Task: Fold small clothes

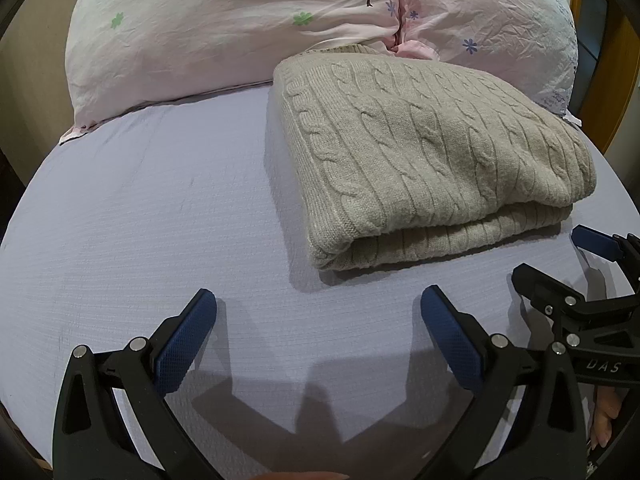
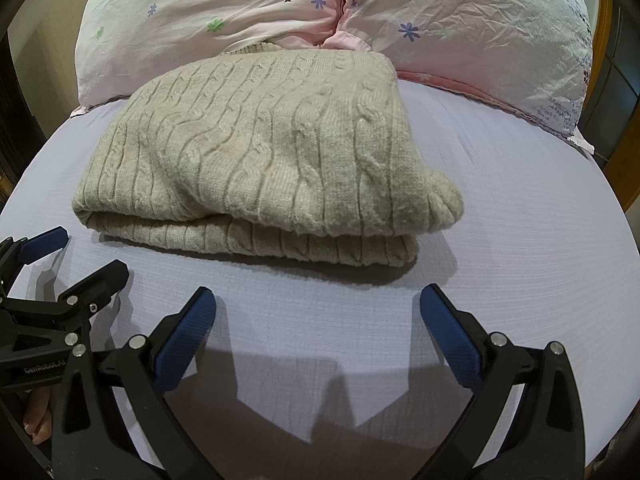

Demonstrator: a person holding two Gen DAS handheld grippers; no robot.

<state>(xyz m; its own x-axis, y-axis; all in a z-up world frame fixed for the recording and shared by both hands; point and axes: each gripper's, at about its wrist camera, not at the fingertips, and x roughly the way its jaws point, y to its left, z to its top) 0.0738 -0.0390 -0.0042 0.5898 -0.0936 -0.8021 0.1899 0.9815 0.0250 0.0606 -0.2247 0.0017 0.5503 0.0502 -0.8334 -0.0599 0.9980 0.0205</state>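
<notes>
Lying folded on the lavender bed sheet, the beige cable-knit sweater sits ahead and to the right of the left tool in the left wrist view. That tool's blue-padded fingers stand wide apart with nothing between them, short of the sweater's near folded edge. Beyond the sweater, two pink floral pillows touch its far edge. At the right edge, the right tool shows from the side, also spread.

Seen from the right wrist view, the sweater lies ahead and slightly left of the right tool, whose fingers are spread and empty over the sheet. The left tool shows at the left edge, fingers parted. The pillows rest behind the sweater.
</notes>
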